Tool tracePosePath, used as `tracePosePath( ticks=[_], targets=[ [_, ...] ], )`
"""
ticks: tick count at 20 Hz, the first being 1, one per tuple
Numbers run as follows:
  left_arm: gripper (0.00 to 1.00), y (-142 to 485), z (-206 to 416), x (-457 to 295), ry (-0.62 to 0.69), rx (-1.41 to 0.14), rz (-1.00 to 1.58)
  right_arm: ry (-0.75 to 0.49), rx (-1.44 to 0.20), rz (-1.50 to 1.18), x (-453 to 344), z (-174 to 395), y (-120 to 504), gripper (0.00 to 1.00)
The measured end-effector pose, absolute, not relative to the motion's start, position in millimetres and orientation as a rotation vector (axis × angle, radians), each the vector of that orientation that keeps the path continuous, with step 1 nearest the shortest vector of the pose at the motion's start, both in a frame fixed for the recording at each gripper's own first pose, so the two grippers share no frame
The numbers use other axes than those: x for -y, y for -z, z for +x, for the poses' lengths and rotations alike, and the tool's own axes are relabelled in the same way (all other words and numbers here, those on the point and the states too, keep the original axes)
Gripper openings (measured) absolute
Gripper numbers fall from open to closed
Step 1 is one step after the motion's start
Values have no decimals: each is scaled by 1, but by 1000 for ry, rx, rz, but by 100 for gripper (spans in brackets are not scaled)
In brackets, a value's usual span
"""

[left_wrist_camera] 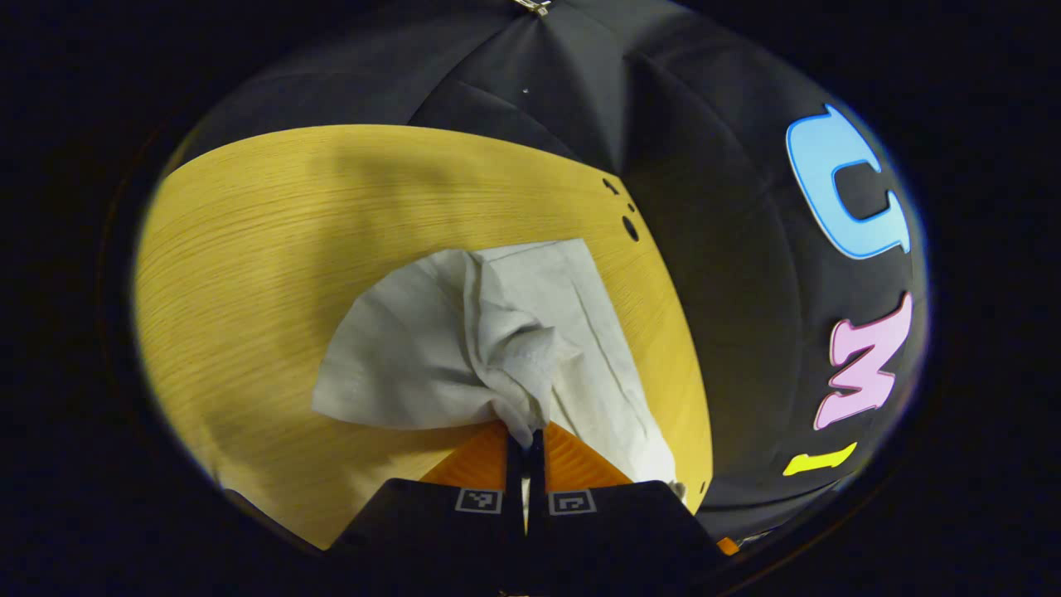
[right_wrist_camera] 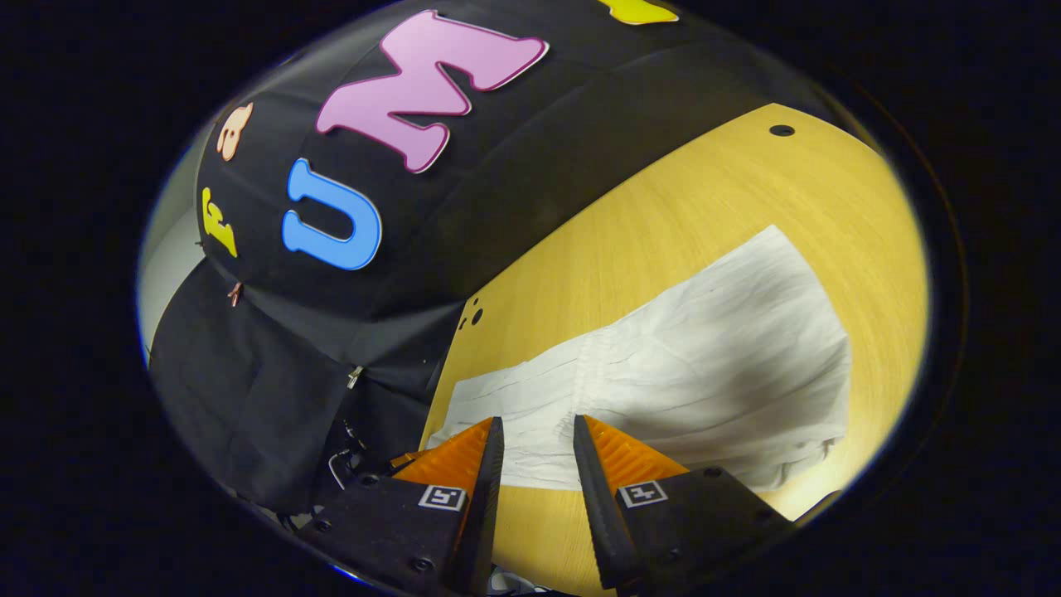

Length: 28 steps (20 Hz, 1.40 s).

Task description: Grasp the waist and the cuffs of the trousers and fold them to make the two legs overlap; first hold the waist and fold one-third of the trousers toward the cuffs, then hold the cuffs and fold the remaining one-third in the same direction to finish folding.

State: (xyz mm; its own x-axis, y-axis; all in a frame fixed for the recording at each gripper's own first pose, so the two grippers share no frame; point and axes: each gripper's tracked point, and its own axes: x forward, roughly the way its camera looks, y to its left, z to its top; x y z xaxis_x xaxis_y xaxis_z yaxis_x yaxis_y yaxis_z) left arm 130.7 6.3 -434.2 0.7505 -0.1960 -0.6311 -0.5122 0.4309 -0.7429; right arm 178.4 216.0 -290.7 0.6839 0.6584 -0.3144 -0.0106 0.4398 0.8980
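In the left gripper view, the left hand-held gripper (left_wrist_camera: 525,439) is clenched on a bunched corner of the pale grey-white cloth trousers (left_wrist_camera: 464,340), lifting that part into a crumpled peak while the rest lies on the yellow wood-grain bench (left_wrist_camera: 249,249), near the bench's far edge by the black cloth wall (left_wrist_camera: 704,249). In the right gripper view, the right hand-held gripper (right_wrist_camera: 535,431) is released, its fingers parted just above the near edge of the trousers (right_wrist_camera: 704,356), which spread flat and wrinkled across the bench (right_wrist_camera: 704,207).
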Motion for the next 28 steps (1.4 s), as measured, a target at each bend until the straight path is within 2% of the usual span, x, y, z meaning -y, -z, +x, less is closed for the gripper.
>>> tracePosePath(
  ticks=[7,17,23,28],
  targets=[
    [6,384,172,2,-132,-638,-979,-285,-687,1102,-136,166,307,52],
    [6,280,216,116,209,-515,-587,-192,-648,1110,-89,166,311,52],
    [6,266,200,212,401,-507,-404,-164,-640,1116,-68,164,314,52],
    [6,289,167,286,560,-538,-276,-125,-638,1124,-42,162,322,52]
  ],
)
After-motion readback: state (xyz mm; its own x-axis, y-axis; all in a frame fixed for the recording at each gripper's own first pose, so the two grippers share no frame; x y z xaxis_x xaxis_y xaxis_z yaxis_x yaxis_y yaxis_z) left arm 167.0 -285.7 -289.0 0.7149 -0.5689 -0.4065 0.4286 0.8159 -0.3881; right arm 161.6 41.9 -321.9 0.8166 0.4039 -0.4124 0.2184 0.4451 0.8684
